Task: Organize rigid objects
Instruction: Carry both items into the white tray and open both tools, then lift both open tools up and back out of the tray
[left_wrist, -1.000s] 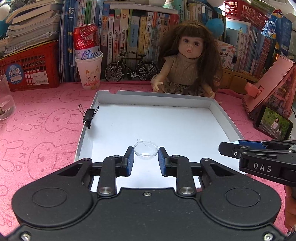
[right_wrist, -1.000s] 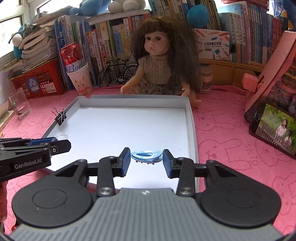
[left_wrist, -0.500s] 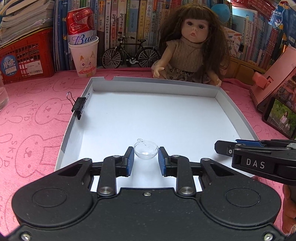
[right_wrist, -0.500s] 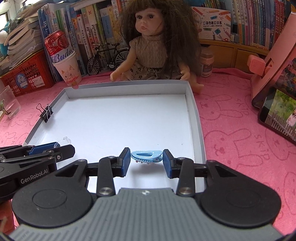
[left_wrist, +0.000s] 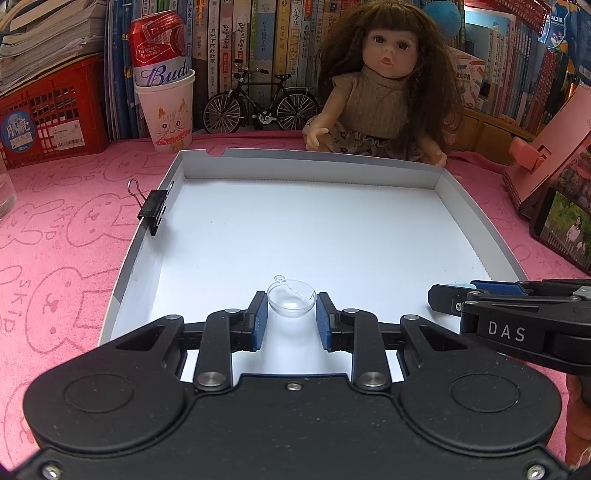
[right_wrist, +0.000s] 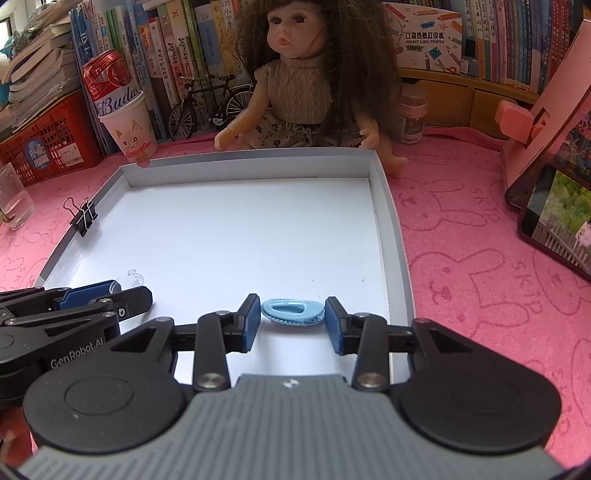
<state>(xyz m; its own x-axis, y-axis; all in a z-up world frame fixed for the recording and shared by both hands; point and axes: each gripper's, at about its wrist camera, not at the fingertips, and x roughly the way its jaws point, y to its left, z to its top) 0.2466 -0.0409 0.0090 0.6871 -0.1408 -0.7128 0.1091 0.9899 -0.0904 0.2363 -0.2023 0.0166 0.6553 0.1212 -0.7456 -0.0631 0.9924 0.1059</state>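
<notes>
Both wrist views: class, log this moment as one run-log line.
left gripper: shut on clear half-dome | right gripper: shut on blue hair clip | both over white tray | binder clip on left wall

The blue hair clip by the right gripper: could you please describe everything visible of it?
The blue hair clip is a small, light blue, glossy plastic piece, oval with a teardrop-shaped opening and a row of fine teeth along its near edge. It lies flat between the right gripper pads, over the white box lid at its near right.
</notes>
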